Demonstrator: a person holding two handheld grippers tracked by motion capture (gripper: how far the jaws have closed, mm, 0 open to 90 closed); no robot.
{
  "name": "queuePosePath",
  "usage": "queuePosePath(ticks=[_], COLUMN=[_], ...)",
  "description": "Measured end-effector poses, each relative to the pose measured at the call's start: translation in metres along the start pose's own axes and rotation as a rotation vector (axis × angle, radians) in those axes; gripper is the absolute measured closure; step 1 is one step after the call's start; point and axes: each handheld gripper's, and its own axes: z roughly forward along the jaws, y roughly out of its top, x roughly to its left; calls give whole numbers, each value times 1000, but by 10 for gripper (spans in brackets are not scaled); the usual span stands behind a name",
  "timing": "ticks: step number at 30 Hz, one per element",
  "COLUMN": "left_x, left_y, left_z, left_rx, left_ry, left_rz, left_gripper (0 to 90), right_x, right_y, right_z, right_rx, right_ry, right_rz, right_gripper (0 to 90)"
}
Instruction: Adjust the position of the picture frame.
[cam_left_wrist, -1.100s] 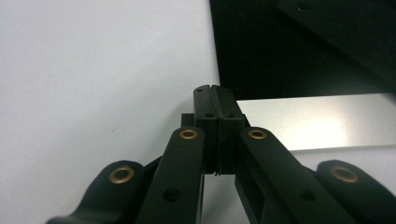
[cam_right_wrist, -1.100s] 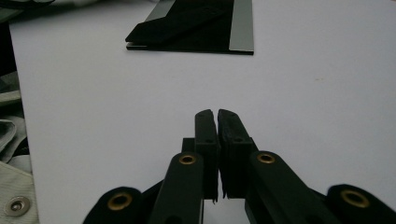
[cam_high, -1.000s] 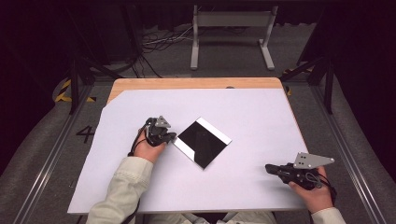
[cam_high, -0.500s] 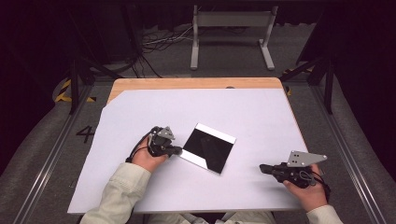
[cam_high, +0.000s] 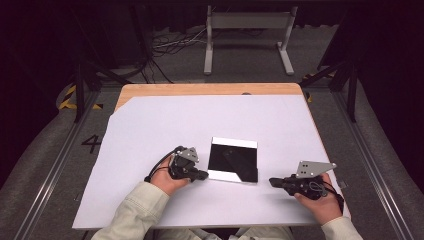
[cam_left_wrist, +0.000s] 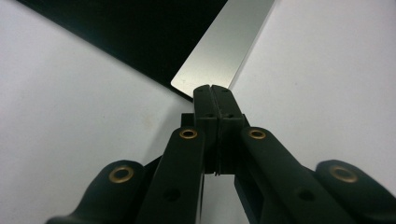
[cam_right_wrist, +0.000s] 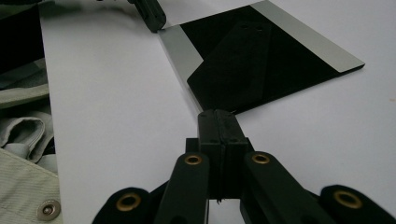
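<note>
Where the white sheet (cam_high: 165, 125) covers the desk (cam_high: 150, 90), the black plate (cam_high: 233, 160) lies flat a little toward six o'clock of the sheet's middle, with pale silver strips along its far and near edges. At nine o'clock of the plate, the left gripper (cam_high: 204, 175) has its jaws pressed together, the tips touching the plate's near-left corner. At about four o'clock, apart from the plate, the right gripper (cam_high: 272, 182) lies low over the sheet, jaws also together and holding nothing.

The left gripper view shows the tips meeting the rounded corner of the near silver strip (cam_left_wrist: 219, 51), which the high view leaves too small to judge. The right gripper view shows a dark reflection on the glossy plate (cam_right_wrist: 261, 60), the other gripper's tip (cam_right_wrist: 152, 16) at its corner, and a pale sleeve (cam_right_wrist: 21, 140) at nine o'clock.

A second ago the plate sat diamond-wise; it now lies squarer to the desk and nearer the person, and the left hand has drawn nearer too.
</note>
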Motion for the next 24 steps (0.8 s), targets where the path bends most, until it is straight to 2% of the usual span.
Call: queuePosePath(ticks=[3, 6, 11, 19, 24], left_x=[-2, -6, -6, -11, -18], left_y=[0, 4, 3, 8, 8], left_z=[5, 7, 9, 15, 10], left_rx=[-22, -13, -25, -36, -41], left_ry=[-28, -13, -20, -5, 26], left_rz=[1, 17, -10, 19, 39], left_gripper=[900, 900, 900, 900, 871], right_x=[0, 0, 1, -1, -3], right_y=[2, 3, 5, 6, 7], right_z=[5, 10, 13, 13, 9], right_rx=[16, 32, 36, 34, 20], right_ry=[-4, -4, -1, -10, -20], right_rz=[-1, -10, -16, -9, -2], right_gripper=[900, 900, 900, 900, 900])
